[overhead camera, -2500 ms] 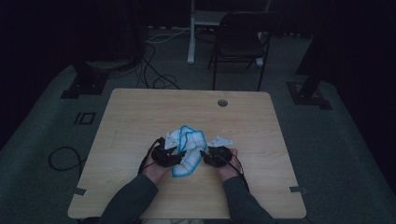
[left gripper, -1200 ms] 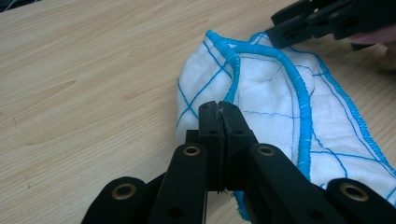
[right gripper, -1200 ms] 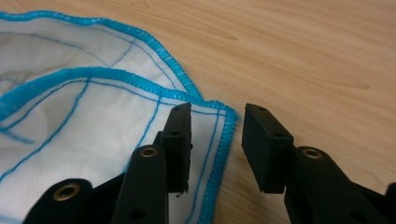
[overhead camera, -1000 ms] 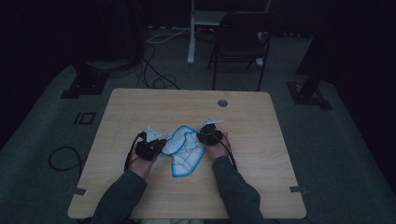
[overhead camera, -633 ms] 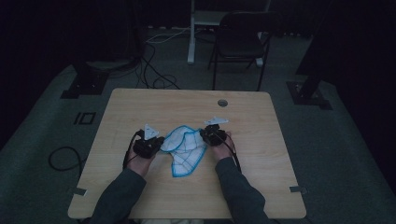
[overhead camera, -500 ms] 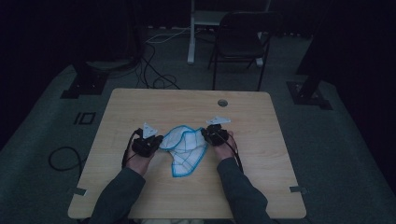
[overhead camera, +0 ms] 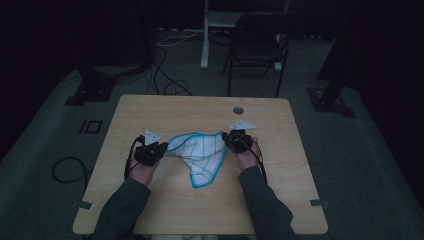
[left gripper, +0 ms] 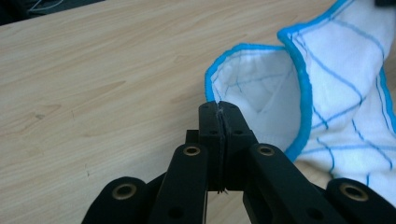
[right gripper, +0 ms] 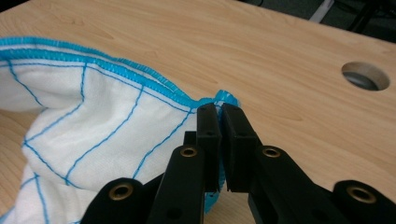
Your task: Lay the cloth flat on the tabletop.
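A white cloth with blue grid lines and a bright blue hem (overhead camera: 200, 152) hangs stretched between my two grippers above the wooden table (overhead camera: 200, 112); its lower corner trails toward me. My left gripper (overhead camera: 159, 148) is shut on the cloth's left corner (left gripper: 243, 84), the jaws pressed together on the hem. My right gripper (overhead camera: 226, 137) is shut on the cloth's right corner (right gripper: 93, 116), with the blue hem poking out past the jaw tips (right gripper: 226, 97).
A round cable hole (overhead camera: 238, 109) sits near the table's far edge, also close to my right gripper (right gripper: 365, 76). A dark chair (overhead camera: 257, 47) and floor cables (overhead camera: 165, 80) lie beyond the table. Bare wood surrounds the cloth.
Both grippers have moved apart and away from me, lifting the crumpled cloth and spreading it out between them; the cloth now spans wider than a second ago.
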{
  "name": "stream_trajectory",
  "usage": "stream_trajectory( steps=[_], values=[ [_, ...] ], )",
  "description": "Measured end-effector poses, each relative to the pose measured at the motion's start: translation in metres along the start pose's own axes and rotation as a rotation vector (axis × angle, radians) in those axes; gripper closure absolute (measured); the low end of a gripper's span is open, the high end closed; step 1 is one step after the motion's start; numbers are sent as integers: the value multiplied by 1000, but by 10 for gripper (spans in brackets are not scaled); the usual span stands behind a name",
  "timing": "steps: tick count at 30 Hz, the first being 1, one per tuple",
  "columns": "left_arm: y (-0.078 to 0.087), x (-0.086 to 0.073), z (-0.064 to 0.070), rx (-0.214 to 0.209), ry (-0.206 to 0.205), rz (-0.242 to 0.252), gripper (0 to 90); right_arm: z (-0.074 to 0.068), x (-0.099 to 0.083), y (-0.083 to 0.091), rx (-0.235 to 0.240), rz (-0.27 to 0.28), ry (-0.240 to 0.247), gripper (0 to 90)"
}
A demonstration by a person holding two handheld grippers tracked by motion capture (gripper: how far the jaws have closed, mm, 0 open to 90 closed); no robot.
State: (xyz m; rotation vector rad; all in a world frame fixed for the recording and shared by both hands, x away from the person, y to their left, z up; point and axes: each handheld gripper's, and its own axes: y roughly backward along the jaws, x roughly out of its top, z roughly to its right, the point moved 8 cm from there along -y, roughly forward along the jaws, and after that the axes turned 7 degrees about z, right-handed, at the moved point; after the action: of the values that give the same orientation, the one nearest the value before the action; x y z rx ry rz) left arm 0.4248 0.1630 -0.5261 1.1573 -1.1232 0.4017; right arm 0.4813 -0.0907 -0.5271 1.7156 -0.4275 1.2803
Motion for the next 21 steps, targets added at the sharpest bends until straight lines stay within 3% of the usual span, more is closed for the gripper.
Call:
stream_trajectory(
  steps=[9, 12, 21],
  values=[
    [10, -14, 0, -9, 35, -4, 895, -1, 13, 13, 1, 31, 23, 870],
    [17, -18, 6, -26, 36, -5, 895, -5, 19, 19, 11, 48, 23, 870],
    [27, -32, 20, -52, 49, -10, 895, -32, 20, 37, 63, 78, 74, 871]
  ],
)
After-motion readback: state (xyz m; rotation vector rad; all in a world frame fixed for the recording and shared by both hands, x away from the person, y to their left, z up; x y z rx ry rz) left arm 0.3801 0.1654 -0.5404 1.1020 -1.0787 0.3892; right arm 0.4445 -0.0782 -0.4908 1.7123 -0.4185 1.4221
